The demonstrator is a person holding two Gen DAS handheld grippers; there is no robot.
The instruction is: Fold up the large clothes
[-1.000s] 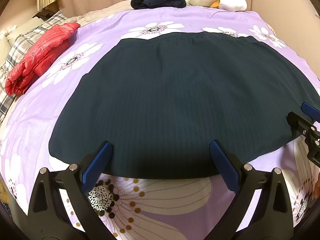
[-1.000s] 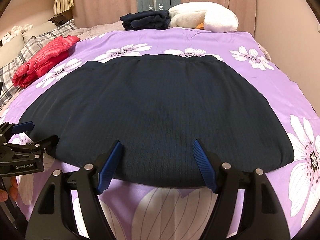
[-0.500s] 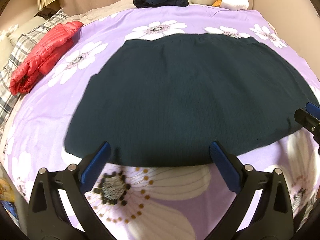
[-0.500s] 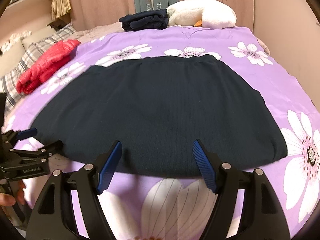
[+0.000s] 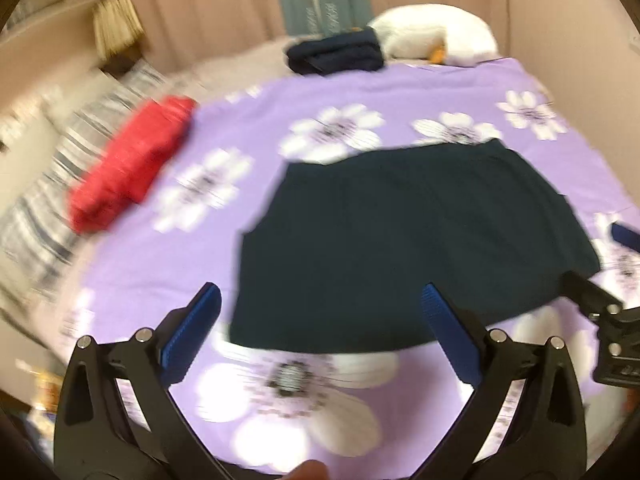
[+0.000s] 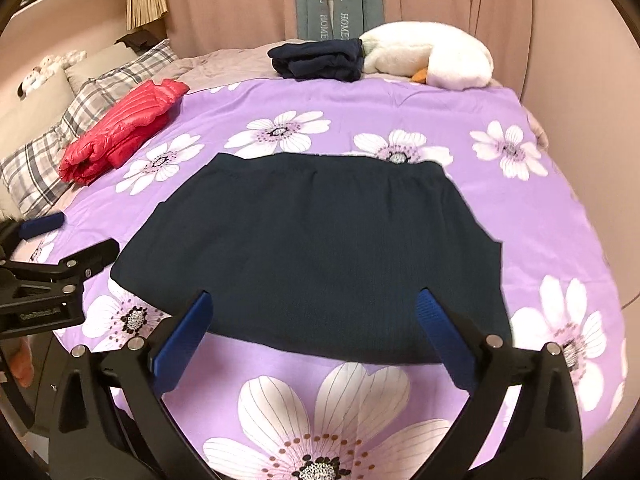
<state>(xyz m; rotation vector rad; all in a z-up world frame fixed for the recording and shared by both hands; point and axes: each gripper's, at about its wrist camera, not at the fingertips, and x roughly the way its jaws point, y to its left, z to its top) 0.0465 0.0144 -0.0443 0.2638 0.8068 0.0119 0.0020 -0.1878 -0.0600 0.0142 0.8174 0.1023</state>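
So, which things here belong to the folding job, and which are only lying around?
Job:
dark skirt, spread flat
left gripper, open
right gripper, open

Lying about:
red jacket
folded dark clothes
white plush toy
plaid pillow

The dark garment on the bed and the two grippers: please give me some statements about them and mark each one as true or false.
1. The dark garment lies spread flat on the purple flowered bedcover. True.
2. The right gripper is shut on the garment's near edge. False: its fingers stand wide apart and hold nothing.
3. The red jacket lies on top of the dark garment. False: it lies apart, to the left, beside the checked pillow.
4. The left gripper is open. True.
5. A folded dark pile sits at the far end, next to a white plush toy. True.
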